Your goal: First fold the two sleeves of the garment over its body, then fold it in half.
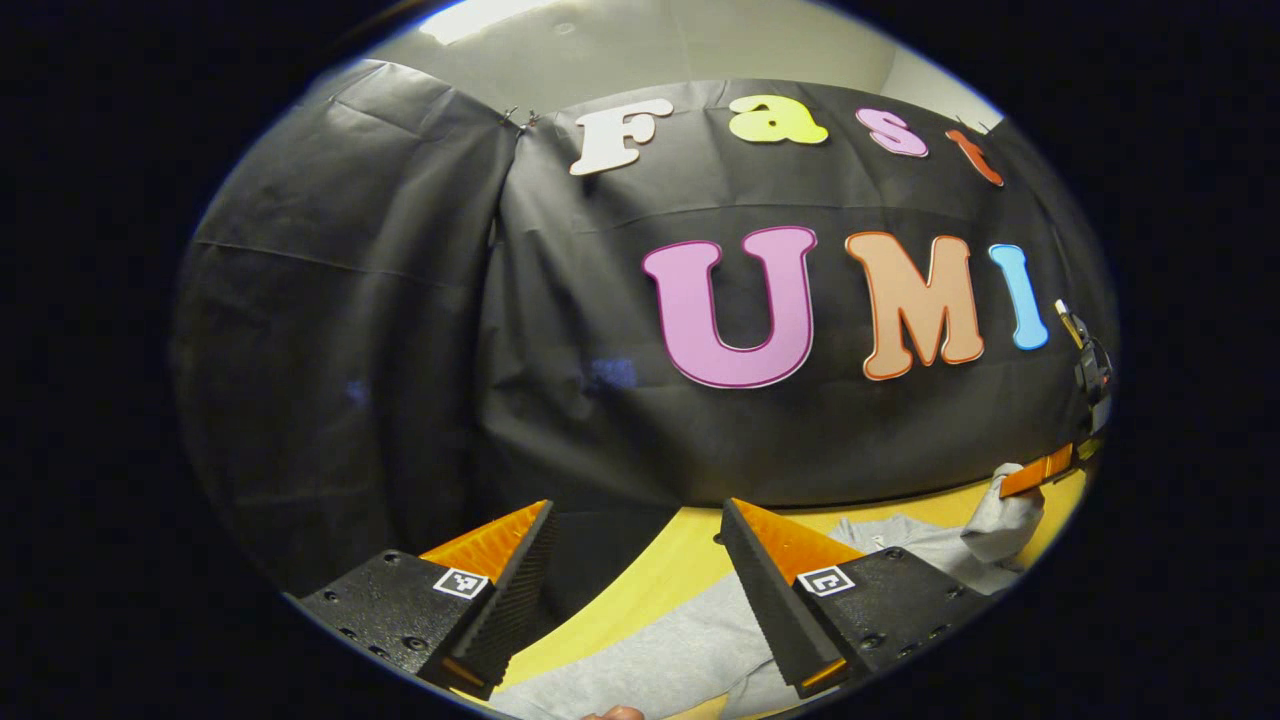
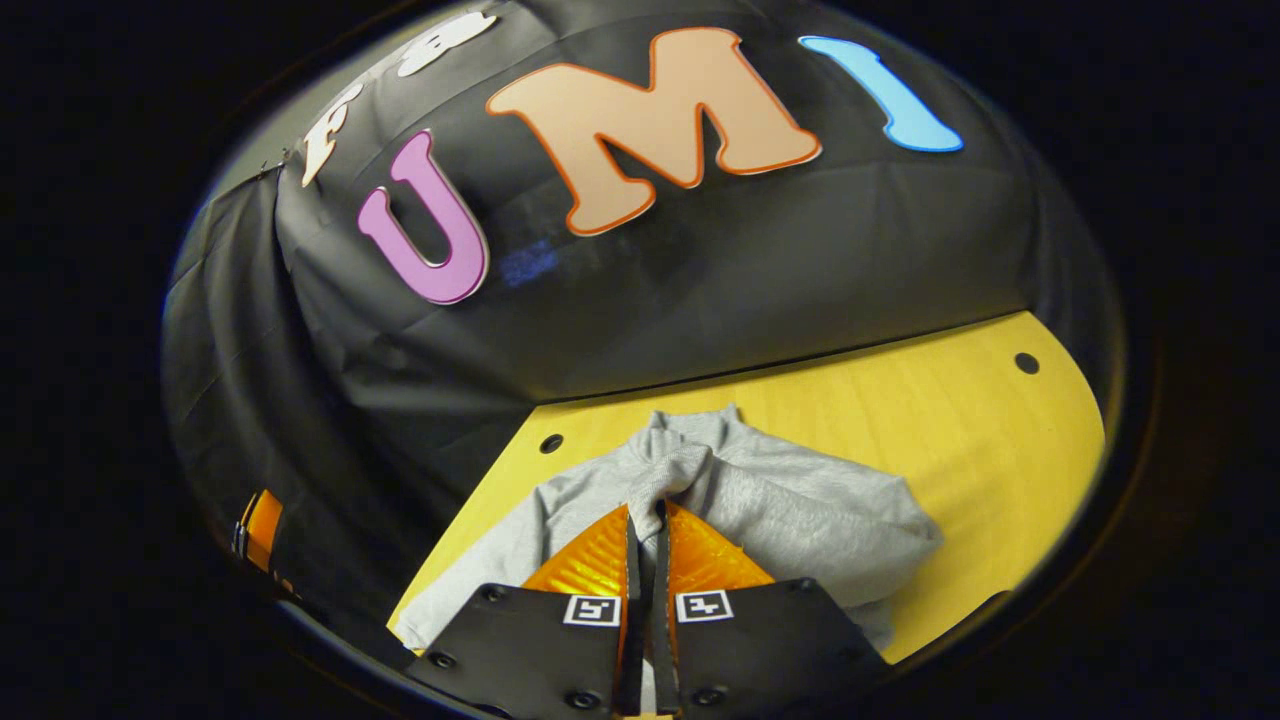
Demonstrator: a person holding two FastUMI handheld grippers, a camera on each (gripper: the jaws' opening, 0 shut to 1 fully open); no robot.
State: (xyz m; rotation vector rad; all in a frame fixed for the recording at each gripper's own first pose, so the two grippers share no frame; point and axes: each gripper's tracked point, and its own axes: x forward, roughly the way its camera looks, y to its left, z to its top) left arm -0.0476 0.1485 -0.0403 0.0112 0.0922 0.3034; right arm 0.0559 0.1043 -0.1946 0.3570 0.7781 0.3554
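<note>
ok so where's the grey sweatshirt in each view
Left gripper view: the grey fabric sweatshirt lies along the bottom, stretching right, where the other hand-held gripper lifts a bunched piece.
Right gripper view: it sits low in the centre, a fold pinched at the right hand-held gripper.
Shared landmark: the yellow wooden table beneath it.

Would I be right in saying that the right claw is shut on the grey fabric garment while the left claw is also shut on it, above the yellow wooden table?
Not quite: the left claw is open, holding nothing, as the left gripper view shows. The right claw is indeed shut on the grey fabric garment, pinching a raised fold above the yellow wooden table.
</note>
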